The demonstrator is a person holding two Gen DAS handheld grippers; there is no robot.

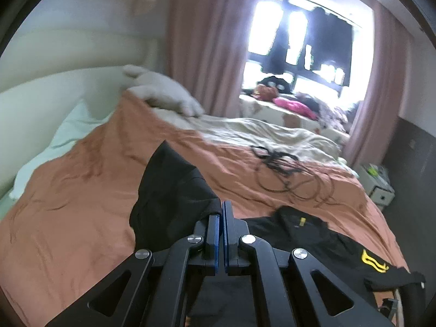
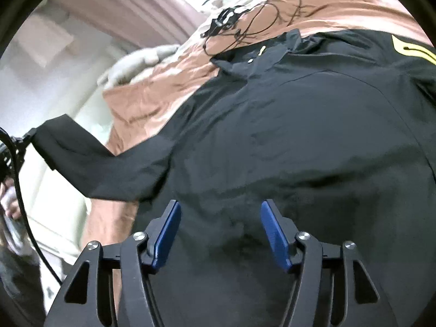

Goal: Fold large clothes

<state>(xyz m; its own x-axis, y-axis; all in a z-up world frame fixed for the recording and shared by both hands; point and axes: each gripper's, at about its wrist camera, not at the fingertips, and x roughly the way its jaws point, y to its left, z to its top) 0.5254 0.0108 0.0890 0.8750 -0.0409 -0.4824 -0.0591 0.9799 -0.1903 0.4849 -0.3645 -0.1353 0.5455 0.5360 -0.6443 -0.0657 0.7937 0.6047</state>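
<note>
Your left gripper [image 1: 221, 212] pinches the black polo shirt's [image 2: 299, 125] sleeve [image 1: 174, 190] aloft; your right gripper [image 2: 220, 212] hovers spread wide above its body.

No readable text, brand names, numbers or signs appear in either view. The only markings are on the black shirt [image 1: 321, 234]: a yellow graphic [image 1: 374, 263] near its sleeve, made of curved outlined bands, which cannot be read as letters, and a small yellow tab [image 1: 302, 221] at the collar, too small to make out. In the right wrist view the same graphic [image 2: 414, 47] shows only as yellow stripes, cut by the frame edge.
</note>
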